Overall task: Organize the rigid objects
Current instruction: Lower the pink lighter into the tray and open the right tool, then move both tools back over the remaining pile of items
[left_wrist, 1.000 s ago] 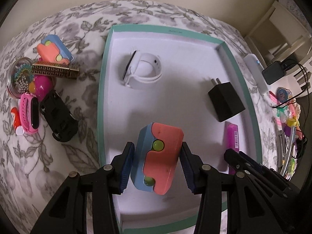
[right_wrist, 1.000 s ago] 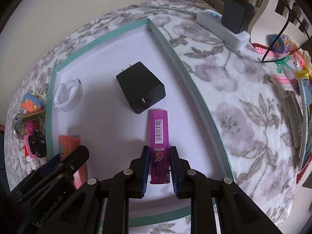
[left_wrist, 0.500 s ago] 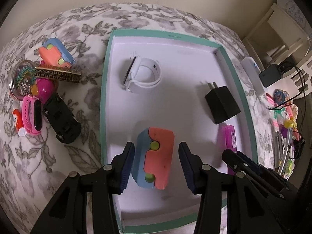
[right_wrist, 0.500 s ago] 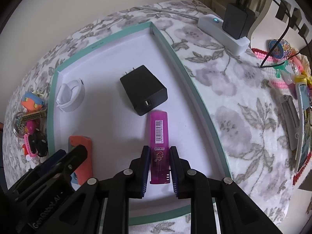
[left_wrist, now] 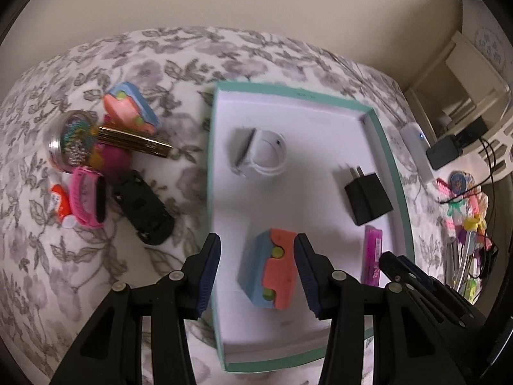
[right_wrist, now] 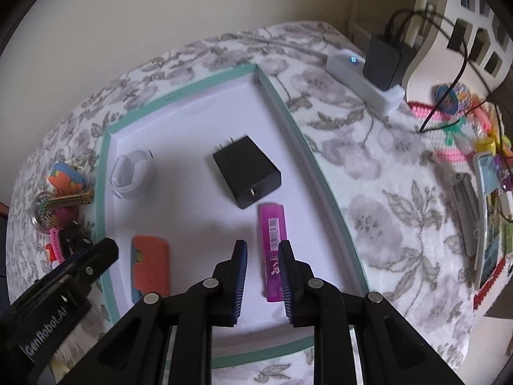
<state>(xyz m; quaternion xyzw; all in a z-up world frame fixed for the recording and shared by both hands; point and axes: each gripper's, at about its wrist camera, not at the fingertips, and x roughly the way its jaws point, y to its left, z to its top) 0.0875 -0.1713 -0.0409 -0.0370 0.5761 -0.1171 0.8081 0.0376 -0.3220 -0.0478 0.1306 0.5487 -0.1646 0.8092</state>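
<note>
A teal-rimmed white tray [left_wrist: 396, 173] [right_wrist: 307, 147] lies on a floral bedspread. In it lie a white smartwatch [left_wrist: 259, 155] [right_wrist: 133, 173], a black charger [left_wrist: 367, 199] [right_wrist: 247, 171], a purple lighter [left_wrist: 372, 258] [right_wrist: 272, 247] and a blue-and-coral toy block [left_wrist: 271, 272] [right_wrist: 150, 268]. My left gripper [left_wrist: 258, 271] is open above the block, which rests on the tray floor. My right gripper [right_wrist: 263, 280] is open, raised over the lighter's near end; the lighter lies free.
Left of the tray is a pile: a second coral-and-blue block [left_wrist: 131, 109], a gold bar [left_wrist: 134, 139], a bead jar [left_wrist: 69, 142], a pink band [left_wrist: 88, 200] and a black toy car [left_wrist: 144, 207]. Right are a power strip [right_wrist: 365, 80], cables and toys [right_wrist: 487, 166].
The left gripper opened, let go of the block and rose back. The right gripper opened off the lighter and lifted away.
</note>
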